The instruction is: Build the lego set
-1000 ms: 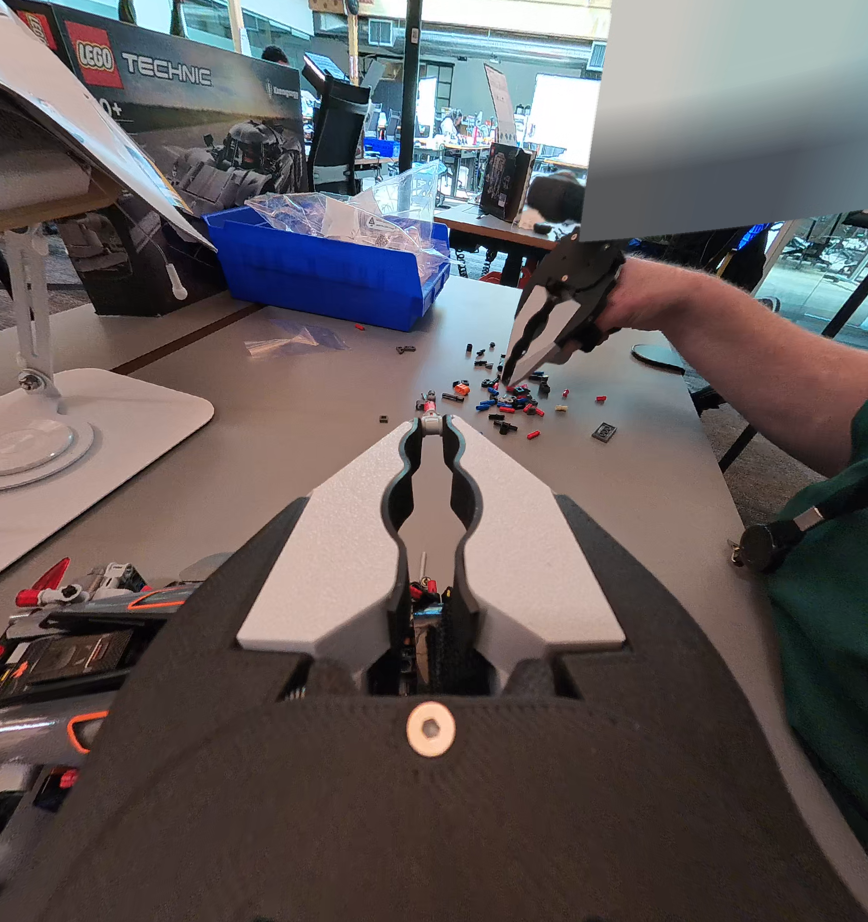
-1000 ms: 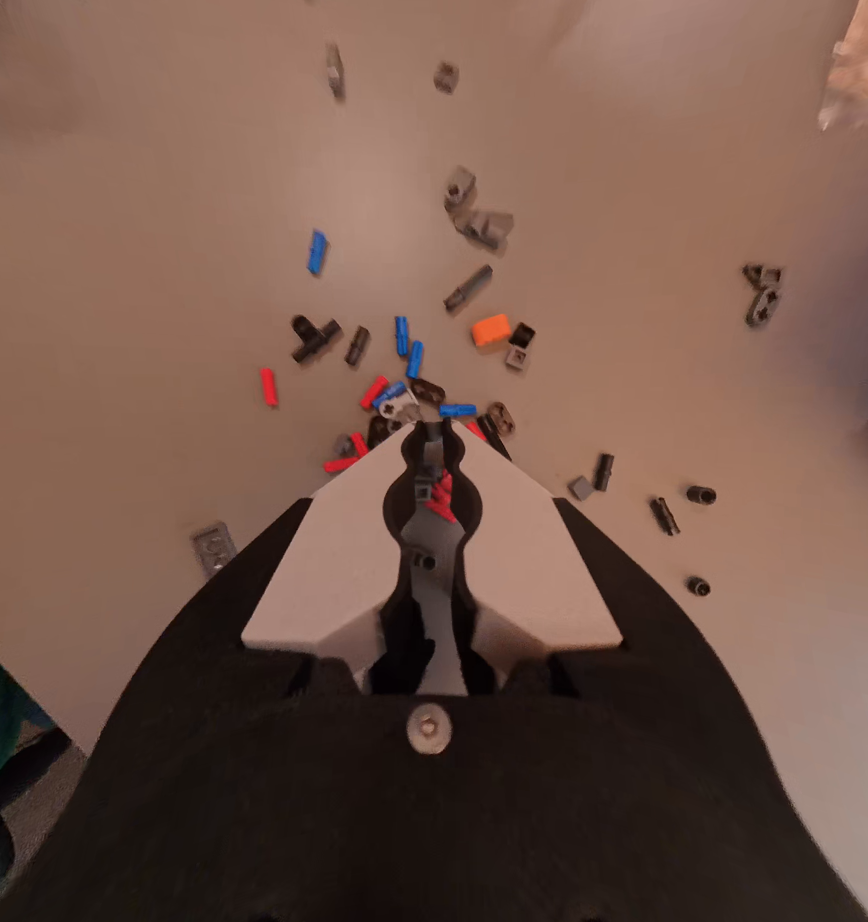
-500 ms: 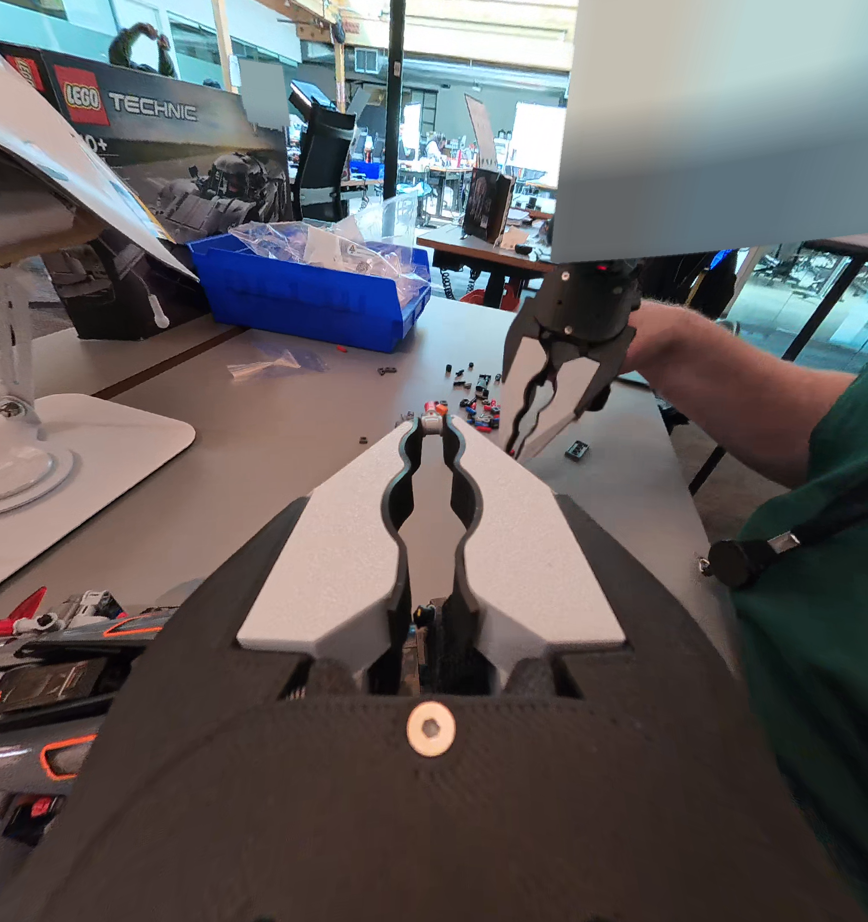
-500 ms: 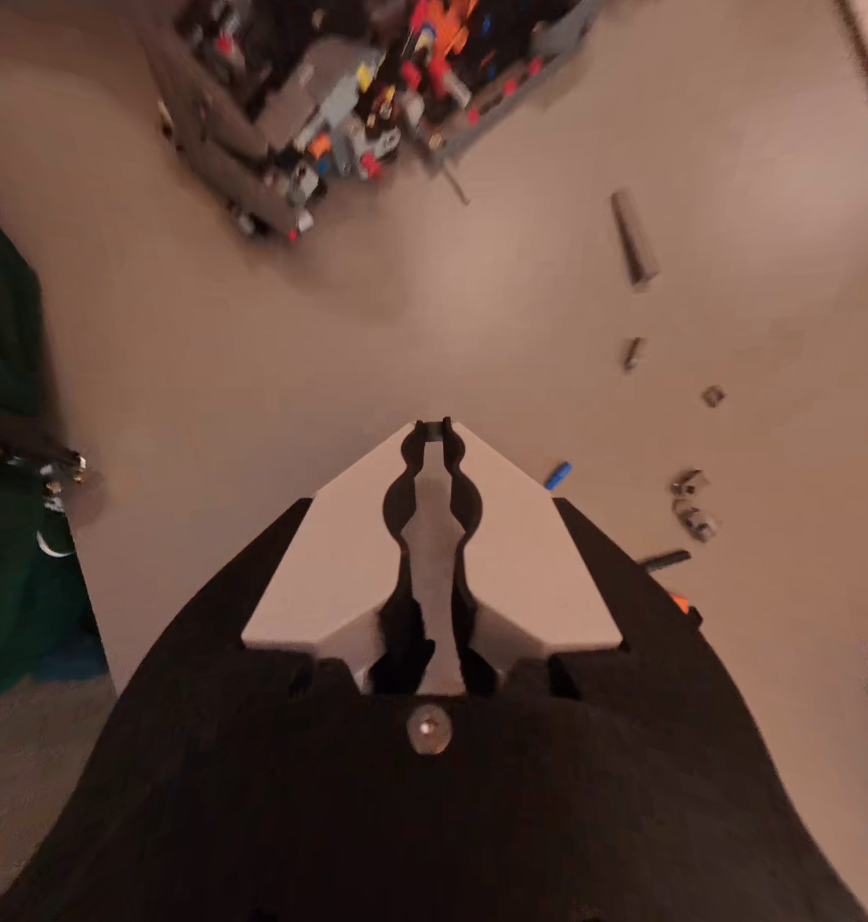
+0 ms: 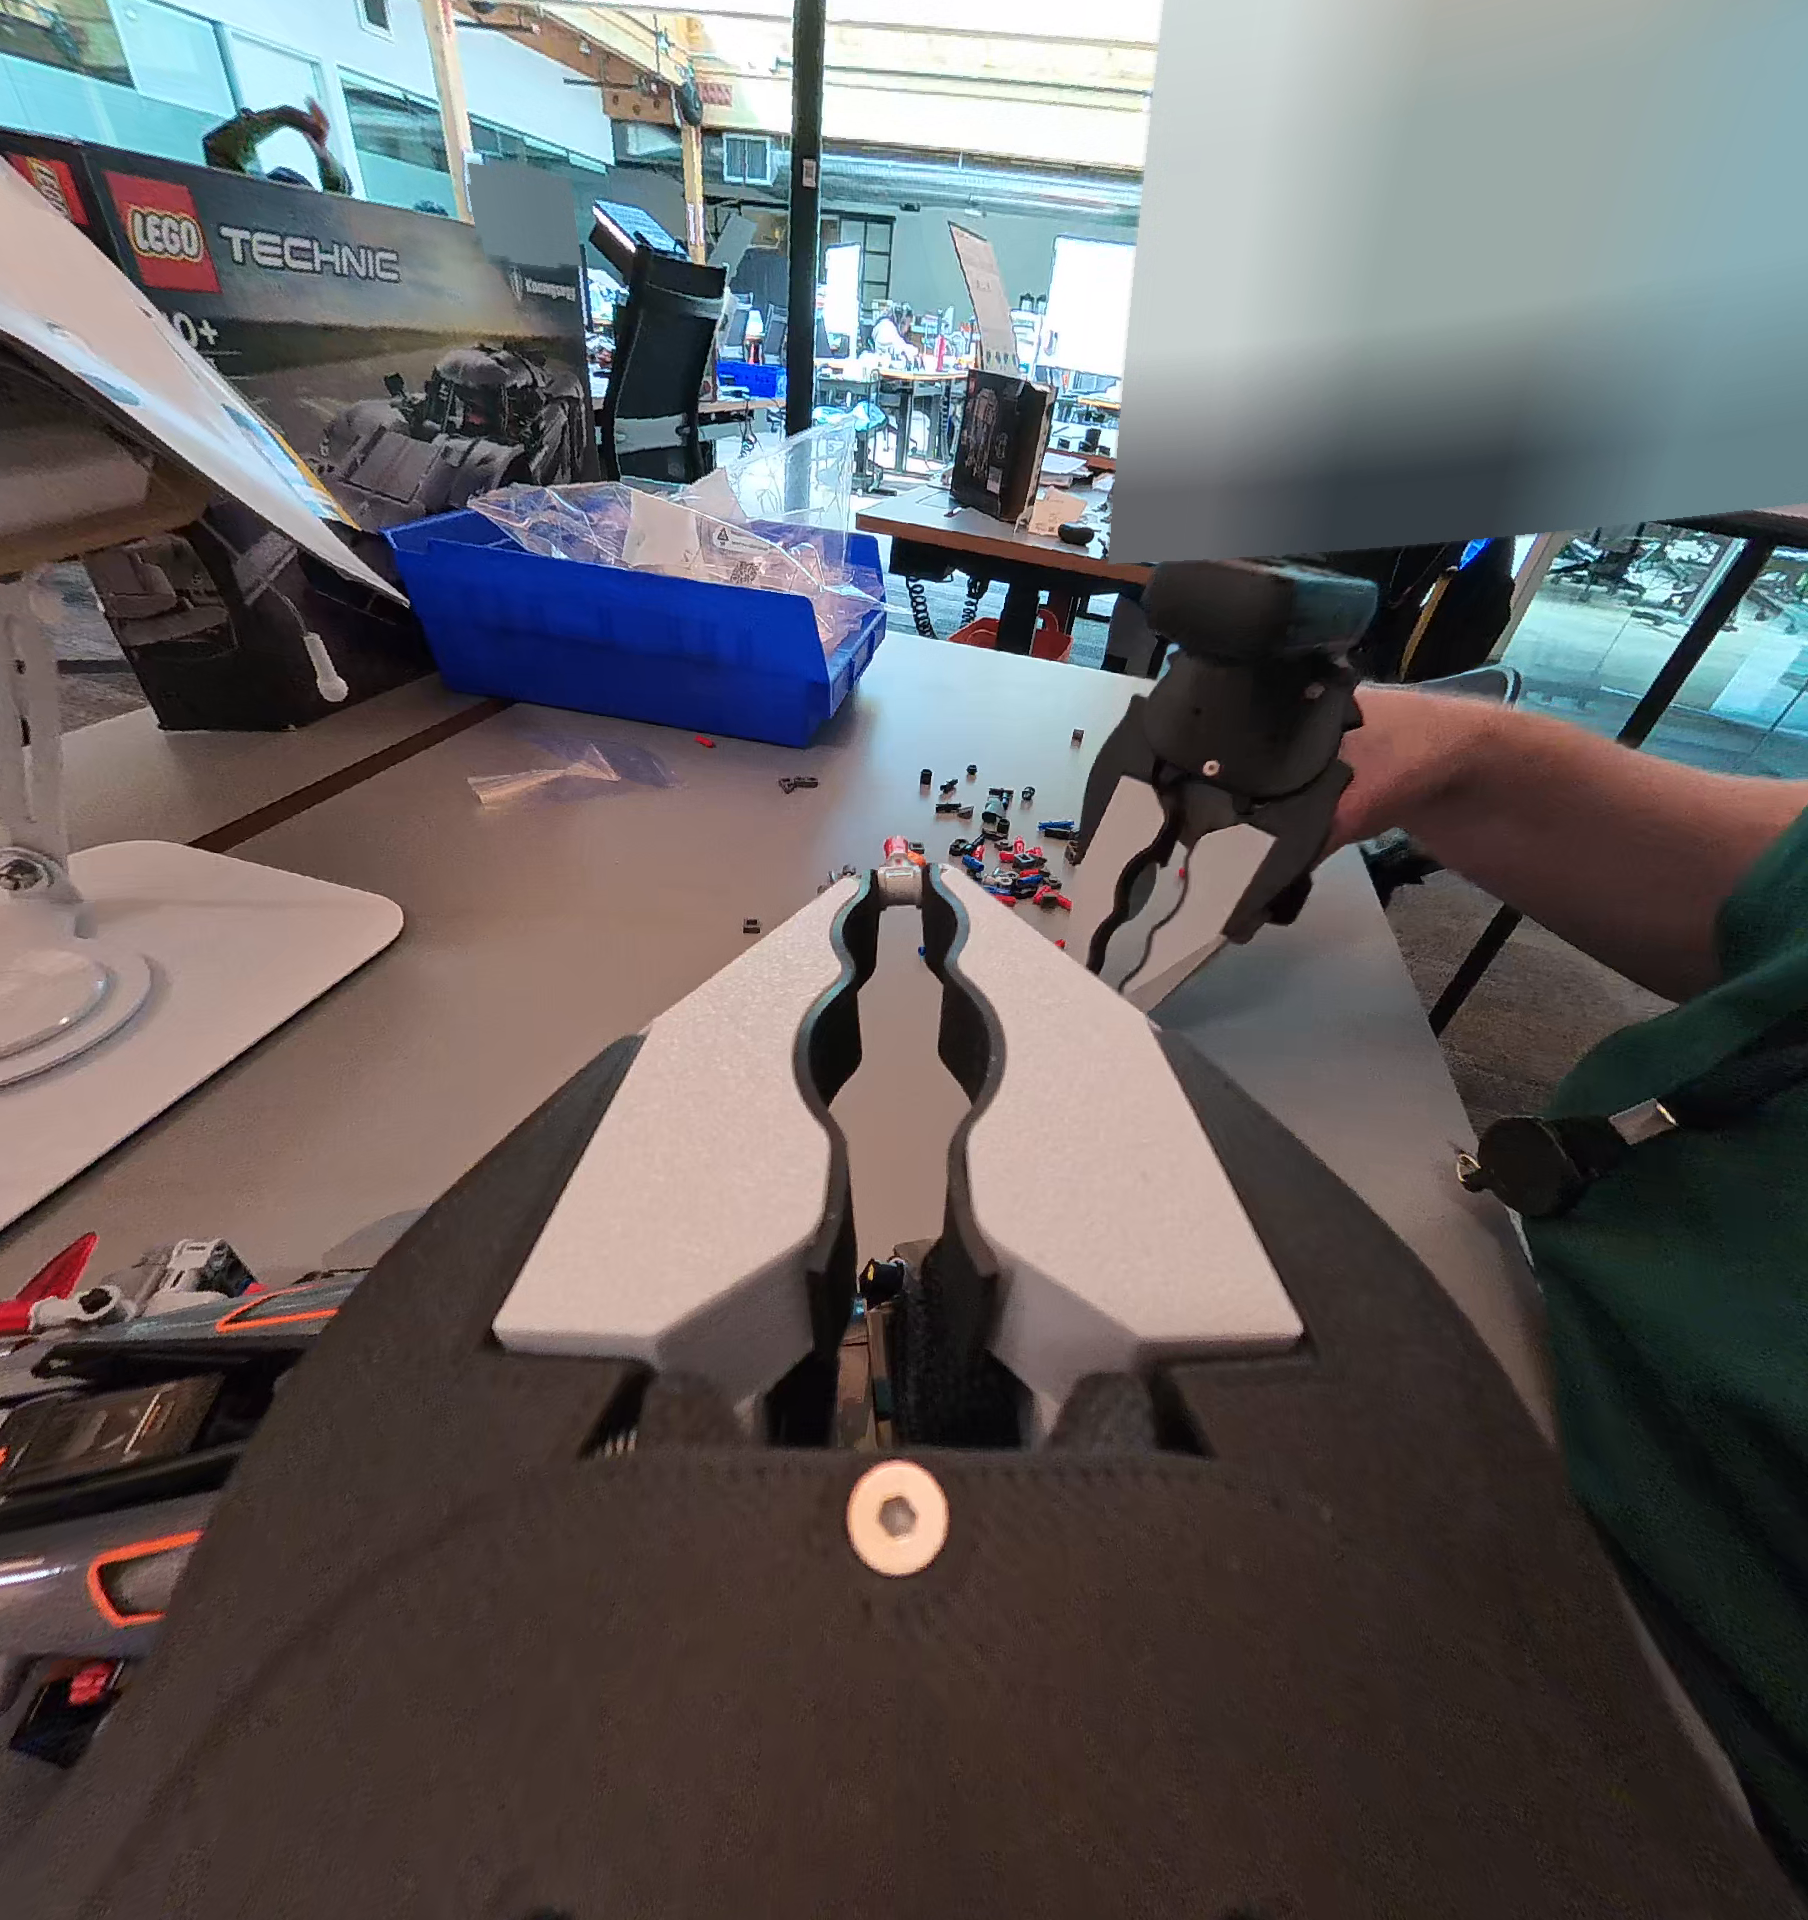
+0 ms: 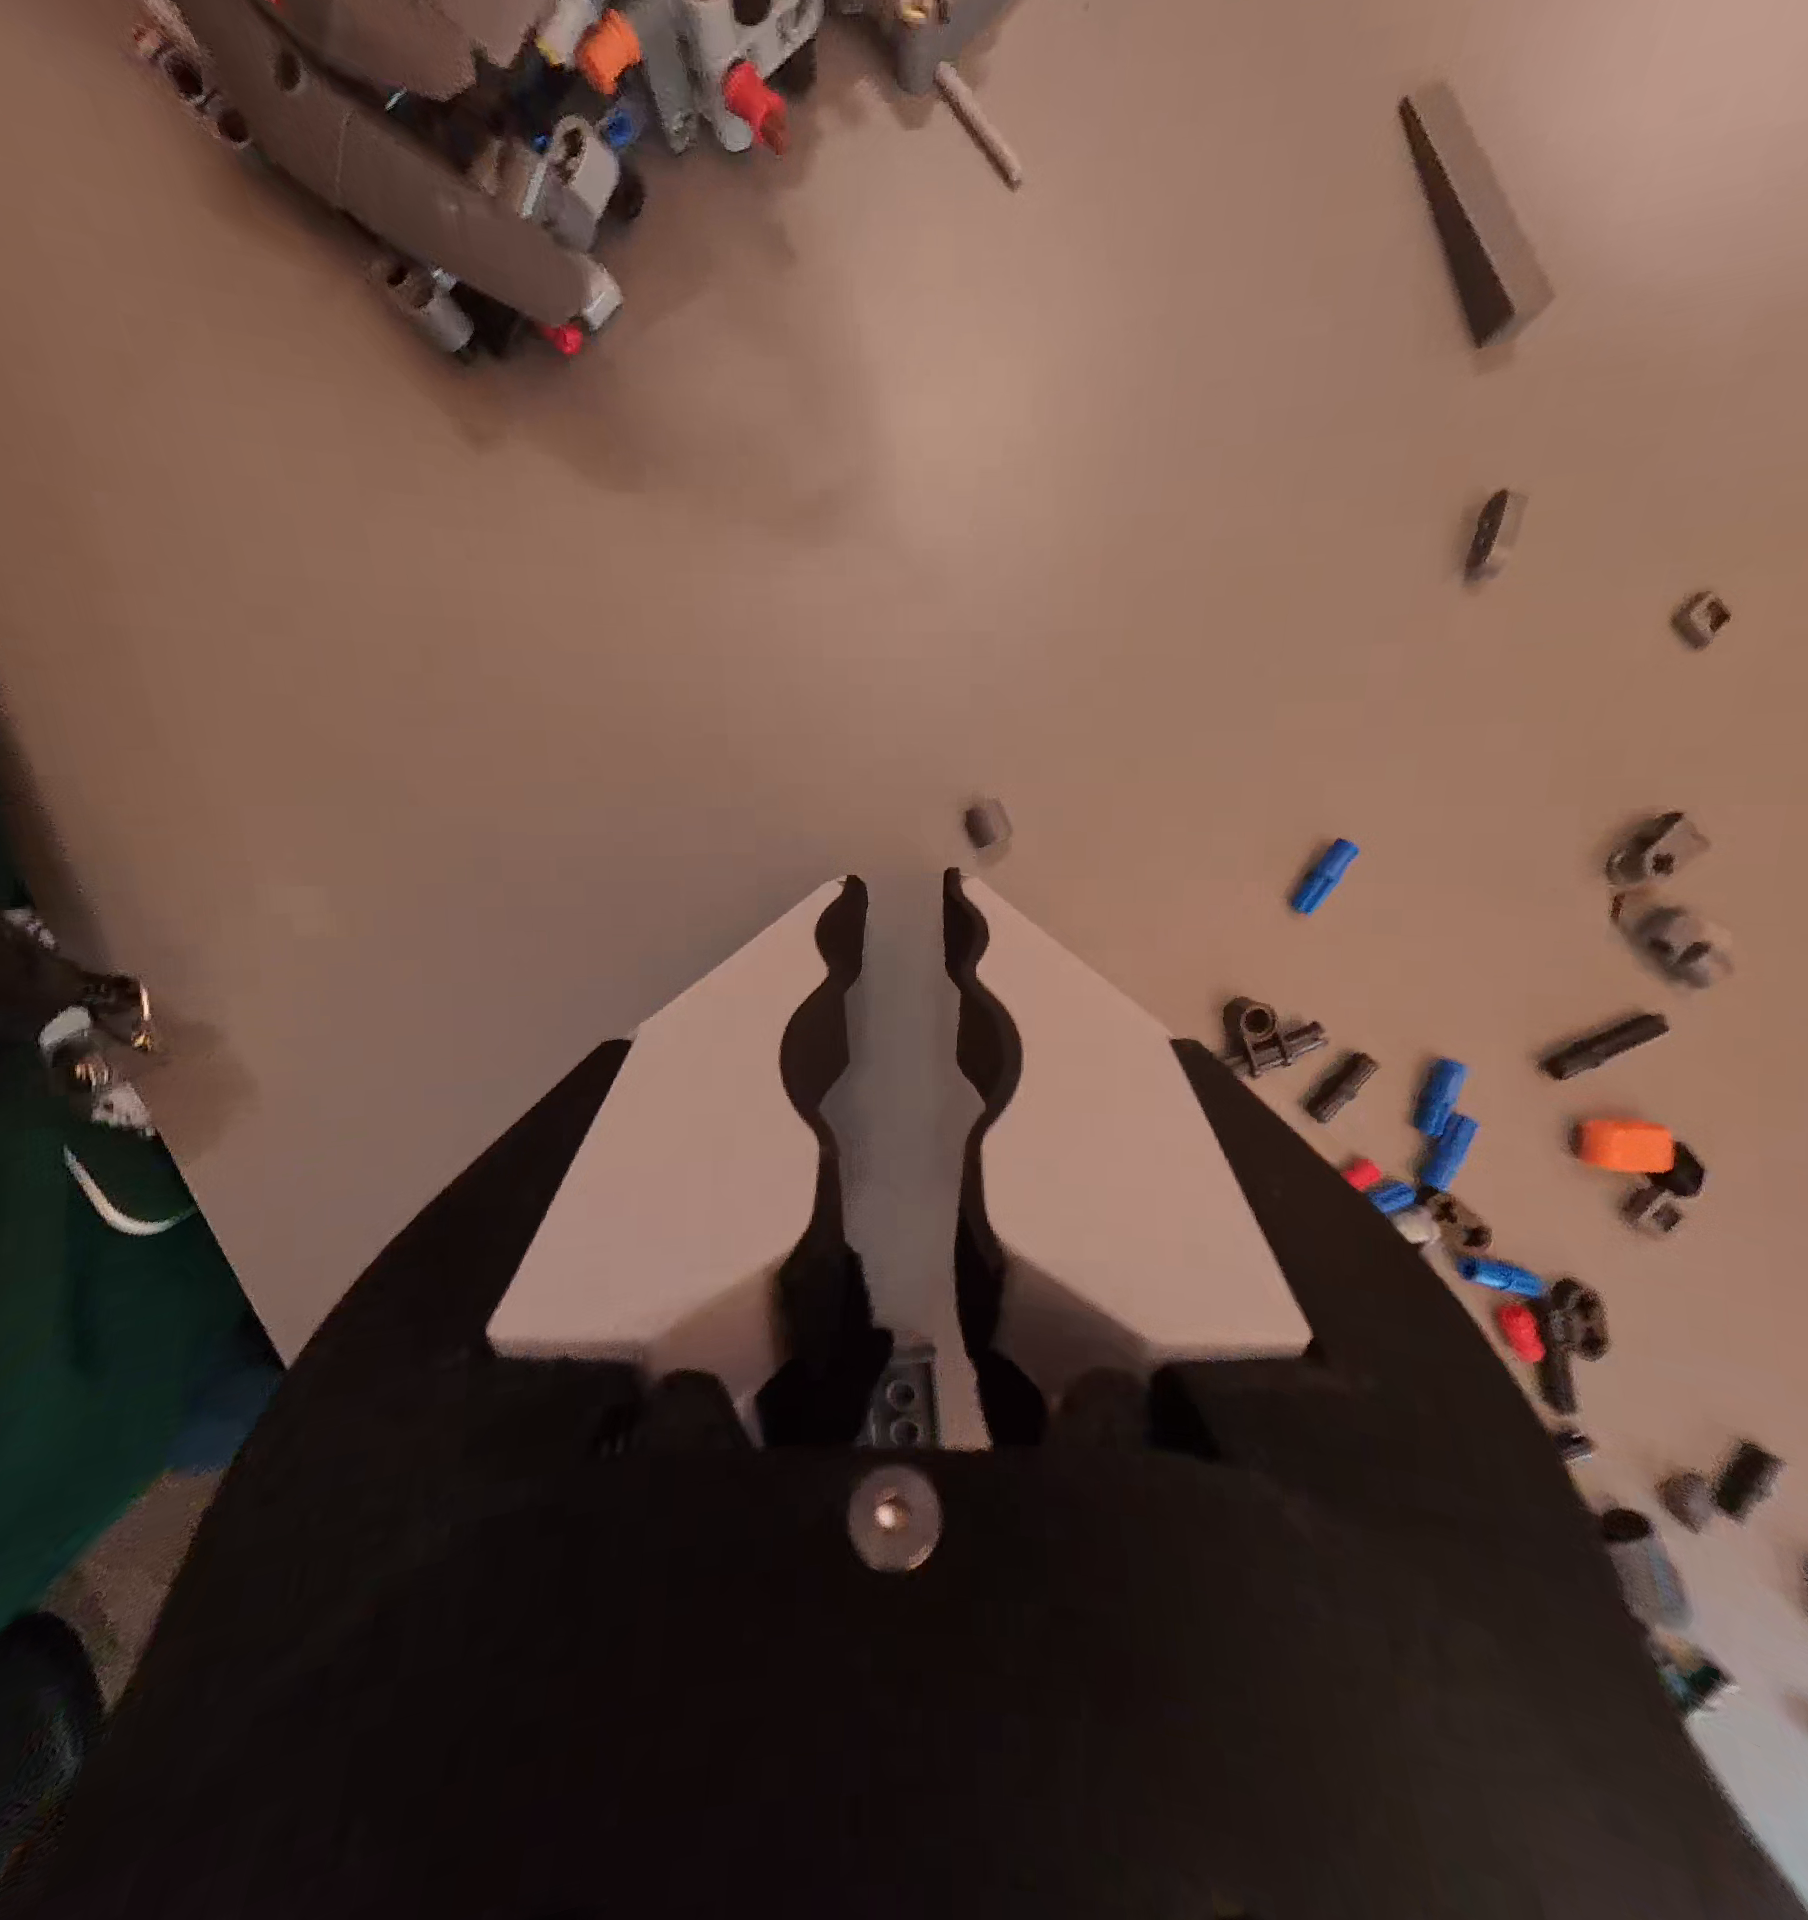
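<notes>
My left gripper (image 5: 898, 883) is shut on a small light grey piece (image 5: 898, 881) and holds it above the table. The partly built grey model with orange and red details (image 5: 100, 1382) lies at the lower left, and at the top of the right wrist view (image 6: 526, 156). My right gripper (image 6: 900, 883) is a little open and empty, pointing down at bare table. A small grey piece (image 6: 986, 826) lies just ahead of its tips. The right gripper also shows in the left wrist view (image 5: 1165, 951), above the loose pieces (image 5: 1004, 862), which are blue, red, black and orange (image 6: 1451, 1143).
A blue bin with plastic bags (image 5: 630, 634) and the set's box (image 5: 339, 343) stand at the back. A white stand base (image 5: 152, 966) sits at the left. A grey wedge (image 6: 1471, 218) and a thin axle (image 6: 978, 125) lie near the model. The table edge and a person's arm (image 5: 1554, 790) are at the right. The gap from one gripper's tips to the other's is roughly 20 cm. The thin axle (image 6: 978, 125) is about equally far from each gripper, around 15 cm.
My right gripper has left the pile of pieces and swung toward the model. Its jaws have opened and the small piece at its tips is gone. My left gripper keeps its hold.
</notes>
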A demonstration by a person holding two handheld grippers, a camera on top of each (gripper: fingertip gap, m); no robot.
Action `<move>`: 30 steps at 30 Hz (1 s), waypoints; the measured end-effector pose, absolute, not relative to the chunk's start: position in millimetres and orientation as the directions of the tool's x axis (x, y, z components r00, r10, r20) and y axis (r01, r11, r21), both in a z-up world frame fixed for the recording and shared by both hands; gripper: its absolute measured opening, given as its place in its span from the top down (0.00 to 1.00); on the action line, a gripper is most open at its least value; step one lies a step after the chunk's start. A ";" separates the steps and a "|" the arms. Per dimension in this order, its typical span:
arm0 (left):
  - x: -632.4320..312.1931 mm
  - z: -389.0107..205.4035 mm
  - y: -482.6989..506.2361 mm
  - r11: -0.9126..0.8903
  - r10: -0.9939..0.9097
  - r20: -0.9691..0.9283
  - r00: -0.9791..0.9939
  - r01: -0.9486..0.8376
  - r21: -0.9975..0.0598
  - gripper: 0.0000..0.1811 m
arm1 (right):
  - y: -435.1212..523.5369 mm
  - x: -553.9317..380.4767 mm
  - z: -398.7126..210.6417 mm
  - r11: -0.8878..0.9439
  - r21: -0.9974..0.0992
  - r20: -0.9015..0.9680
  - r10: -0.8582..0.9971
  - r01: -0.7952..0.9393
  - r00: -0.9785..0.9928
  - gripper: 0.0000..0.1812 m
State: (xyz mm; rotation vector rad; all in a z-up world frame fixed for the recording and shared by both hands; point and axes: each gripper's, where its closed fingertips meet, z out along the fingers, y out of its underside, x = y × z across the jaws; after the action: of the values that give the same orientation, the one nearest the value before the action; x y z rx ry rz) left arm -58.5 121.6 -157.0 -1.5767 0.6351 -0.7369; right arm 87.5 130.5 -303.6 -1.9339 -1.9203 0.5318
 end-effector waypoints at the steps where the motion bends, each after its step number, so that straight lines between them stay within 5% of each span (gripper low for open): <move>1: -58.6 -156.2 120.8 -0.126 -0.756 0.102 0.647 0.010 -0.992 0.97 | 134.2 87.3 -306.1 -0.067 -0.510 -0.028 0.998 0.858 0.061 0.93; 4: -59.1 -154.3 119.2 -0.119 -0.757 0.099 0.646 0.012 -0.993 0.97 | 138.4 82.9 -304.5 -0.180 -0.540 -0.058 0.982 0.822 0.178 0.86; 13: -59.7 -147.8 115.1 -0.101 -0.763 0.096 0.639 0.029 -0.994 0.97 | 151.5 67.0 -308.9 -0.383 -0.606 -0.080 0.902 0.697 0.425 0.89; 24: -61.0 -147.7 115.0 -0.104 -0.763 0.102 0.638 0.034 -0.994 0.97 | 157.3 63.8 -309.8 -0.237 -0.627 -0.043 0.962 0.742 0.270 1.00; 27: -60.3 -150.1 116.4 -0.112 -0.764 0.107 0.637 0.031 -0.993 0.97 | 159.5 60.6 -309.0 -0.236 -0.635 -0.059 0.964 0.736 0.258 0.88; 30: -59.1 -152.7 117.5 -0.120 -0.765 0.110 0.635 0.027 -0.992 0.97 | 160.4 58.2 -309.1 -0.152 -0.634 -0.016 0.983 0.759 0.184 0.88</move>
State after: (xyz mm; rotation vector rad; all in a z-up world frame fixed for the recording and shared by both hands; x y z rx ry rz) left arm -59.1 117.5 -152.7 -1.5577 0.6347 -0.7582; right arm 58.2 160.4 -309.1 -1.9730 -1.6288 0.5995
